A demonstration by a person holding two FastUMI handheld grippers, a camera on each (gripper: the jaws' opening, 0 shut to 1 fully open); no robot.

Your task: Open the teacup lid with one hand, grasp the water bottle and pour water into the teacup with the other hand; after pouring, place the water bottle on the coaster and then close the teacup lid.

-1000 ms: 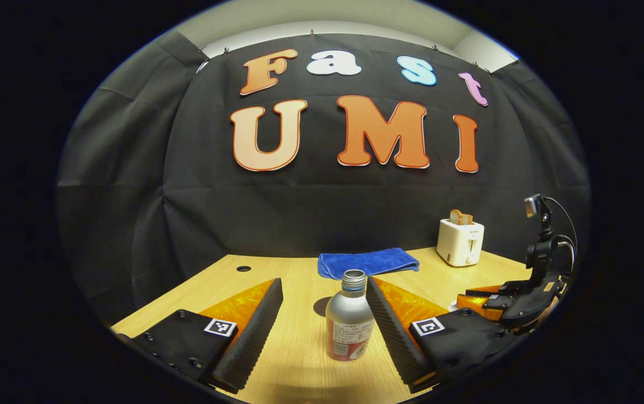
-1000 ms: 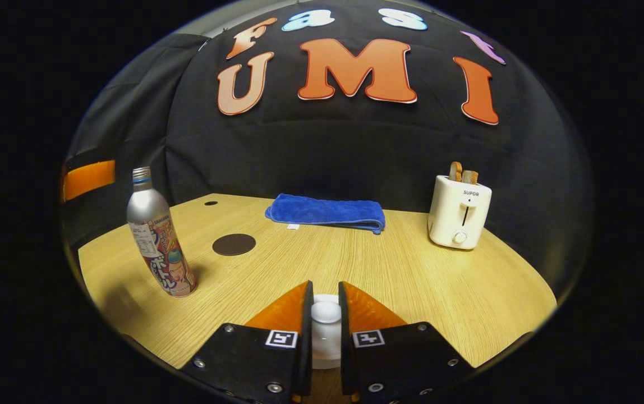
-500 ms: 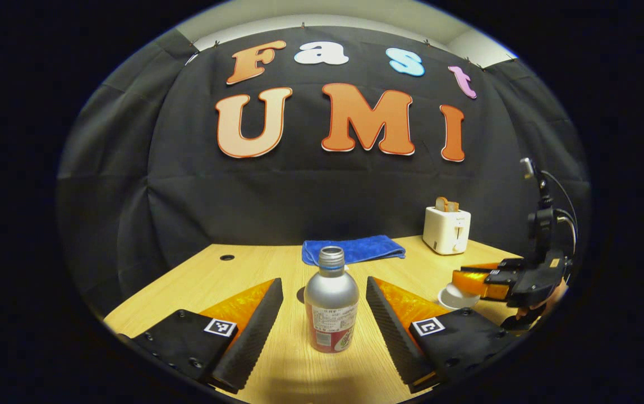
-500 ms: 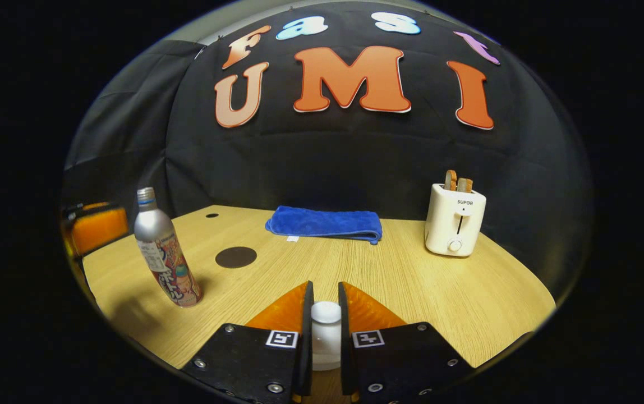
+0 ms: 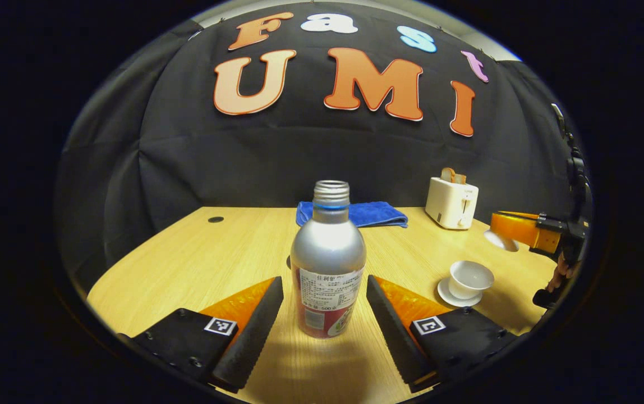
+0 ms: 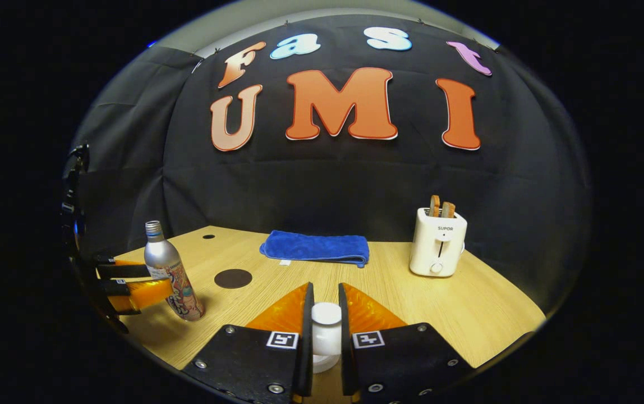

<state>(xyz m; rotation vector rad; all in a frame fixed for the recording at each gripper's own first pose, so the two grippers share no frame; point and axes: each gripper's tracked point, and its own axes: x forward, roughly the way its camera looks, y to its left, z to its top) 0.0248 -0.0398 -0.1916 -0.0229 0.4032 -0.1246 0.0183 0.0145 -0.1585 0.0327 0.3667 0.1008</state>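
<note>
Since a second ago: right gripper (image 6: 325, 320), pinching the teacup lid (image 6: 326, 331), has risen clear of the teacup (image 5: 470, 278). Left gripper (image 5: 325, 306), spread, now flanks the upright, uncapped water bottle (image 5: 328, 264) on the bench (image 5: 198, 258). Teacup contents indiscernible.

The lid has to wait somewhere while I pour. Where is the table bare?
Bare wood lies between the blue towel, the toaster and the right gripper. It is crowded at the bottle, between the left gripper's fingers, and near the teacup.
</note>
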